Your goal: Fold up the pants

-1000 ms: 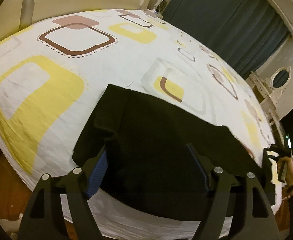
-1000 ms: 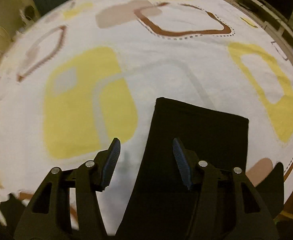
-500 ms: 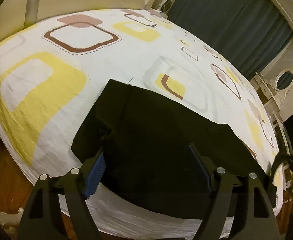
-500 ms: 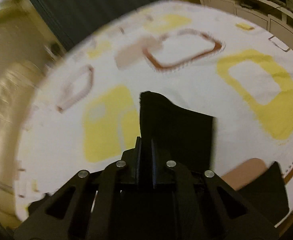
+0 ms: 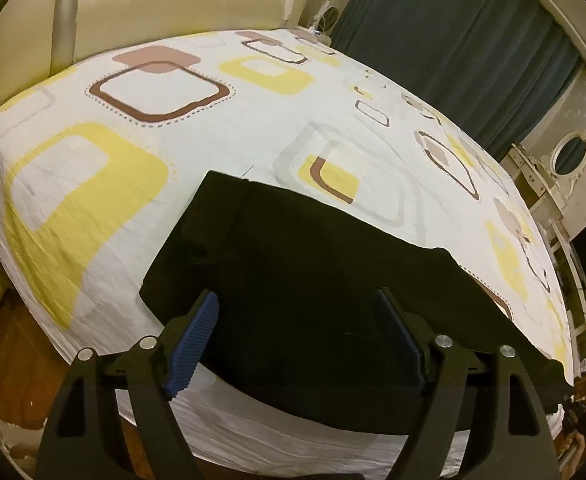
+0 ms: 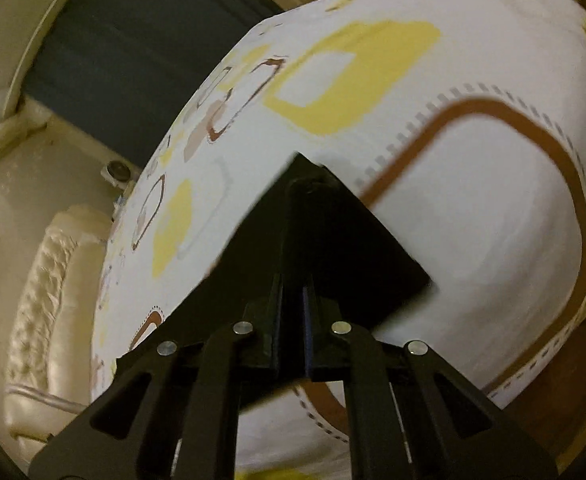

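Note:
Black pants [image 5: 293,280] lie flat along the near edge of the bed, waist end to the left. My left gripper [image 5: 297,336] is open, its blue-padded fingers spread just above the pants near the waist. My right gripper [image 6: 292,292] is shut on the leg end of the pants [image 6: 325,232] and holds it lifted off the bedsheet, the cloth tenting up in front of the camera.
The bed [image 5: 133,120] has a white sheet with yellow and brown squares. A cream padded headboard [image 5: 173,0] stands behind; it also shows in the right wrist view [image 6: 53,280]. Dark curtains [image 5: 453,40] and a white dresser with an oval mirror [image 5: 569,156] stand at the right. Wood floor [image 5: 5,360] lies below the bed edge.
My right gripper closed on the pants' leg end and lifted it, tilting sharply. My left gripper stayed open over the waist area, barely moving.

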`<state>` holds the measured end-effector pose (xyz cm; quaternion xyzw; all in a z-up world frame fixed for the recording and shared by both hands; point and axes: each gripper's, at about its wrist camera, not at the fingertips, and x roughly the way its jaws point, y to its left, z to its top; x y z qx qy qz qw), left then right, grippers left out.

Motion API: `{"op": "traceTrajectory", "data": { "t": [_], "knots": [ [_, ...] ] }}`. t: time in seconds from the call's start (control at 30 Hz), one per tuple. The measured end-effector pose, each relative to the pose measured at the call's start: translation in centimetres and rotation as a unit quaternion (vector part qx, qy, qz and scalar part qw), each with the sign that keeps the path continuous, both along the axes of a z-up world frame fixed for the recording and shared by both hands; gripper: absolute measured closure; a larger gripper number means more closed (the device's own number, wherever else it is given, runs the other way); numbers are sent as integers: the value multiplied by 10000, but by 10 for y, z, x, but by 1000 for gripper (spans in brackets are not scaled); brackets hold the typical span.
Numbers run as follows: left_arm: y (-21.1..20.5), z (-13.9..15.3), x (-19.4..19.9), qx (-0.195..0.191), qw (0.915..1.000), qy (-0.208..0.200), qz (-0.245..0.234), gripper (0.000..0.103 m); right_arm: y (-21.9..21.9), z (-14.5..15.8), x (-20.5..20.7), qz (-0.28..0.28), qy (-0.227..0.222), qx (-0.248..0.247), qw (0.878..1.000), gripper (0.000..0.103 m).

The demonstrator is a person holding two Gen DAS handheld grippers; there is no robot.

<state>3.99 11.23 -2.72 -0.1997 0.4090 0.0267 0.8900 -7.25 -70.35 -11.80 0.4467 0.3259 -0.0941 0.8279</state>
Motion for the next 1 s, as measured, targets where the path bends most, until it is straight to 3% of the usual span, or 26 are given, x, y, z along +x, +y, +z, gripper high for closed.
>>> {"op": "traceTrajectory", "data": {
  "t": [0.2,0.37,0.53,0.57,0.67,0.77,0.93,0.97,1.0],
  "knots": [
    [-8,12,-5,90,9998,-193,-51,22,0,-1,-19,-233,-392,104,9989,96],
    [-12,8,-3,67,9998,-134,-113,21,-5,-29,-19,-258,127,268,9992,93],
    [-14,1,-2,2,9999,-14,-126,21,-18,-35,-30,-460,-69,687,9966,84],
    [-14,0,-2,-22,9999,-3,-126,21,-21,-35,-31,-471,-108,801,9956,74],
    [-15,-2,-3,-46,9999,36,-131,21,-29,-38,-35,-598,-171,1097,9920,59],
    [-18,0,-4,-26,9999,5,-164,21,-32,-40,-45,-964,-131,1060,9896,56],
    [-21,-3,-1,-30,9998,58,-181,21,-30,-44,-33,-804,-407,1261,9879,54],
    [-21,-4,-1,-30,9998,74,-177,21,-29,-43,-29,-732,-398,1228,9889,57],
    [-22,-4,-1,-32,9998,85,-177,21,-26,-40,-20,-577,-357,1152,9910,76]
  ]
}}
